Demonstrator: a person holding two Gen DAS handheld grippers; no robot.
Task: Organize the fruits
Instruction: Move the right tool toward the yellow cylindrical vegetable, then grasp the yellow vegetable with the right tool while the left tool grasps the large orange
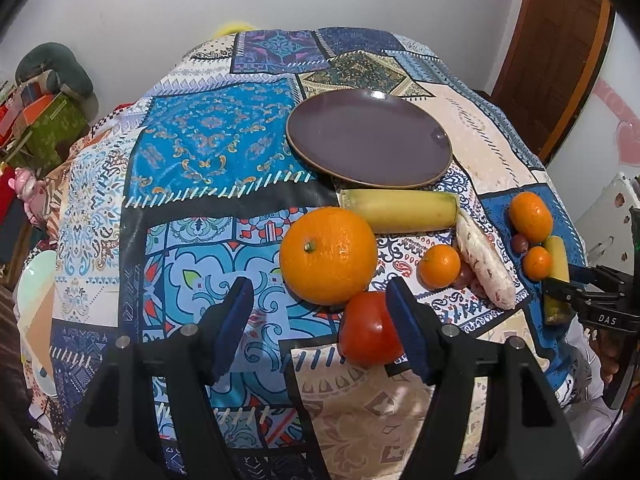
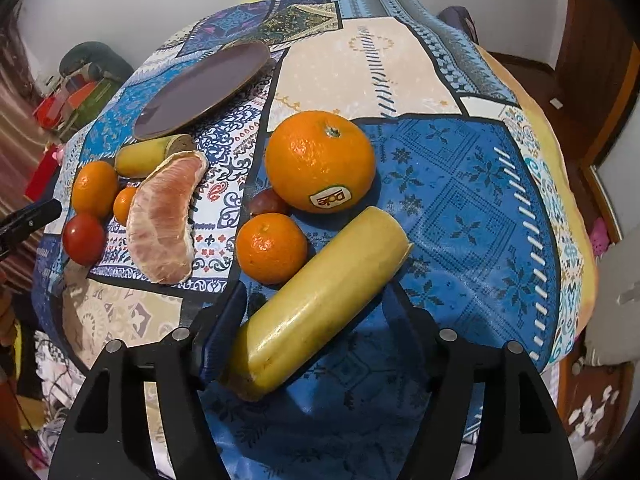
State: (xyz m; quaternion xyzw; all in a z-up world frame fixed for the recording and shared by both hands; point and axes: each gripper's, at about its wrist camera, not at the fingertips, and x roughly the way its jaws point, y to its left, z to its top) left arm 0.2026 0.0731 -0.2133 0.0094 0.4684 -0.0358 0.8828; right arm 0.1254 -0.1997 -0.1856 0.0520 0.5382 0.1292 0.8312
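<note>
Left gripper (image 1: 319,286): jaws about half open, blue pads clamped on nothing. Low over patchwork cloth (image 1: 208,136), angled down. Tomato (image 1: 370,328) on cloth between the fingers, hard against the right-hand one, well apart from the other. Contact with that pad not clear. Big orange (image 1: 328,254) just beyond the fingertips, stem end up, touching tomato.

Purple plate (image 1: 368,138) farther back, nothing on it. Banana half (image 1: 400,210) lying crosswise just in front of plate rim, behind big orange. Pomelo wedge (image 1: 486,264) peeled, to the right of banana half, one end touching it. Small mandarin (image 1: 439,266) and grape (image 1: 464,276) tucked against the wedge.

Right gripper (image 2: 316,288): jaws roughly half open, also angled down at cloth. Second banana half (image 2: 316,300) lying diagonally between the fingers, on a blue patch. Cut near end close against the left-hand pad; right-hand pad clear of the peel. No squeeze visible. From left wrist view, same gripper at right edge, a finger crossing that banana half.

Dole orange (image 2: 320,160) beyond it, sticker facing camera. Second mandarin (image 2: 271,248) touching second banana half on its left. Reddish grape (image 2: 268,202) wedged between second mandarin and Dole orange.

All fruit on cloth, bunched in two groups in front of the plate.
</note>
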